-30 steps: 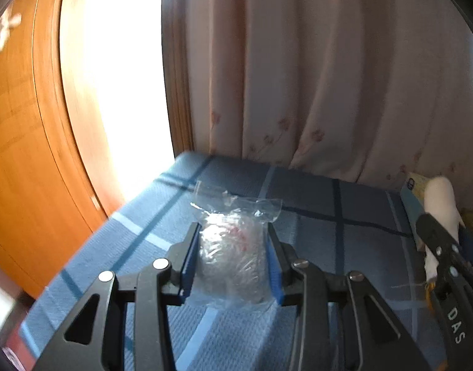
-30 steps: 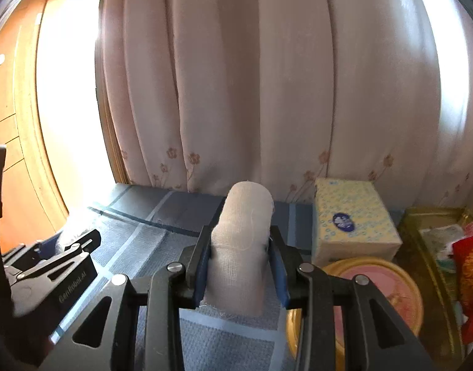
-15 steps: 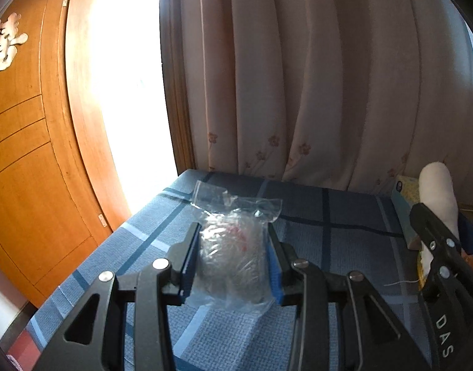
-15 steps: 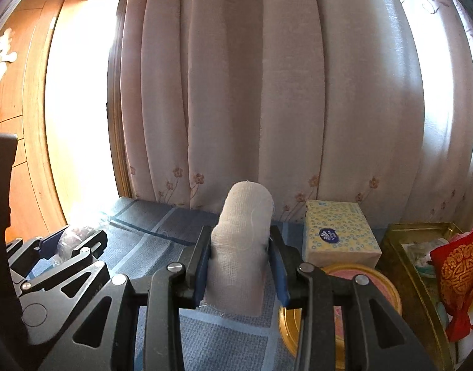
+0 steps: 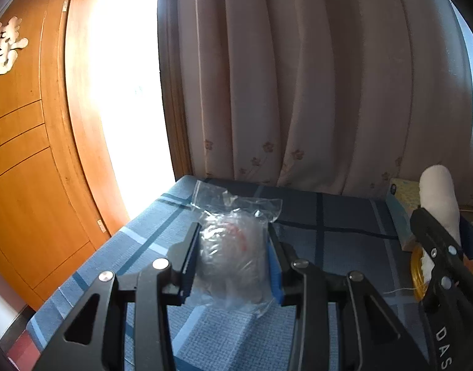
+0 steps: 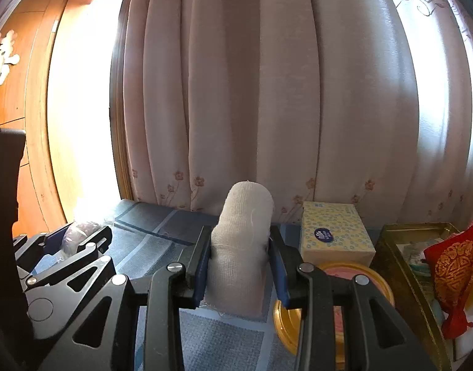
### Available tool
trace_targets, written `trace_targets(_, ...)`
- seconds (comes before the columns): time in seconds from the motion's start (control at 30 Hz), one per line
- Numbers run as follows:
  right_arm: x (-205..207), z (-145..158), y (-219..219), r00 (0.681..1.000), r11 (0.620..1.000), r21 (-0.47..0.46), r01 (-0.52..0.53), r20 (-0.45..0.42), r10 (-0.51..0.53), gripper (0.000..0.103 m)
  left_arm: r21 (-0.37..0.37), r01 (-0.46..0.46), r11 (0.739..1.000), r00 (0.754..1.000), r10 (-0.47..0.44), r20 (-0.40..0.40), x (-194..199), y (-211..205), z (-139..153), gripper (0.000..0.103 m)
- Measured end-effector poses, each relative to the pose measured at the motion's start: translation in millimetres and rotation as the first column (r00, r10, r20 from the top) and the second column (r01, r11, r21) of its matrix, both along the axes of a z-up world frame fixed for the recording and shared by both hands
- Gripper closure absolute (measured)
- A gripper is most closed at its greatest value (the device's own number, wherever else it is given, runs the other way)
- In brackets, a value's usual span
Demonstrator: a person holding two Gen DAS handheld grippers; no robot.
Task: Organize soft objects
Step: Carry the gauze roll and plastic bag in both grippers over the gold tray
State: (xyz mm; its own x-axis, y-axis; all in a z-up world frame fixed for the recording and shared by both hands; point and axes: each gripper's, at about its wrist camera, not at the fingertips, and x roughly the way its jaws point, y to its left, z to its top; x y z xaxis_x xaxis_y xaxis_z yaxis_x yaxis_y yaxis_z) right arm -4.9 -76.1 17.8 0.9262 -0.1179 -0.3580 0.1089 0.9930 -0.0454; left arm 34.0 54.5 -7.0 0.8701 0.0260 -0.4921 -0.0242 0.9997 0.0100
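Note:
My left gripper (image 5: 233, 247) is shut on a clear plastic bag (image 5: 233, 247) stuffed with crumpled transparent material, held above the blue plaid tablecloth (image 5: 329, 232). My right gripper (image 6: 240, 256) is shut on a white gauze roll (image 6: 242, 232) that stands up between its blue pads. In the left wrist view the gauze roll (image 5: 440, 198) and the right gripper's black body show at the right edge. In the right wrist view the left gripper (image 6: 82, 241) with its bag sits at the lower left.
A yellow patterned tissue box (image 6: 332, 232) stands by the curtain (image 6: 267, 92). A round gold-rimmed lid (image 6: 360, 278) lies in front of it. A brass-coloured tray (image 6: 403, 272) at the right holds a red embroidered pouch (image 6: 453, 272). A wooden door (image 5: 26, 154) is at the left.
Both grippers have tilted up a little with their loads still held, so more curtain and less table shows. The grips have not changed.

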Motion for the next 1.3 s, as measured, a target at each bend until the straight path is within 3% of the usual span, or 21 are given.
trace_targets(1.3,-46,1,-41,0.990,0.989,-0.043,0.140,0.004,-0.140,0.065,-0.007,0.161,0.987,0.987,-0.161,-0.001,-26,-60,3,0.065)
